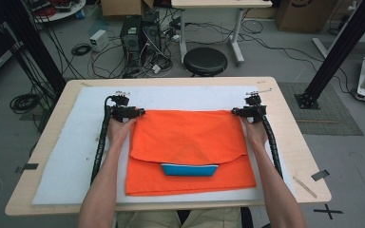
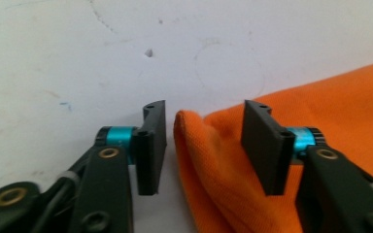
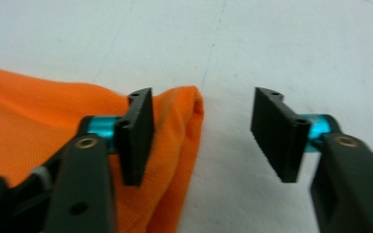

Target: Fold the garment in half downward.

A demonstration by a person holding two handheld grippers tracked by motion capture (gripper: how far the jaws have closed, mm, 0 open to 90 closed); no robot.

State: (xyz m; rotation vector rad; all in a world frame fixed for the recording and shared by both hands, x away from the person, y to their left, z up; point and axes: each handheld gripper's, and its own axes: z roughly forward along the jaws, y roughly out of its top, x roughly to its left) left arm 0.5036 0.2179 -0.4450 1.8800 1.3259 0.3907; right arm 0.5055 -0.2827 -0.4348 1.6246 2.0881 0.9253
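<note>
orange shirt (image 1: 190,142) folded on the worktop (image 1: 285,128)
left gripper (image 2: 204,141) and right gripper (image 3: 201,131) at its far corners, fingers wide, gripping nothing.

floor: grey, tangled black cables (image 1: 109,61) | round black stool (image 1: 205,61) behind light wooden desk (image 1: 290,137) | black computer tower (image 1: 131,35) | black metal frame posts (image 1: 342,45)

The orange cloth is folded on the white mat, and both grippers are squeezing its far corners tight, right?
Not quite. The orange cloth does lie folded on the white mat, but the left gripper and right gripper are open: both gripper views show the jaws apart, not pressing the corners.
</note>
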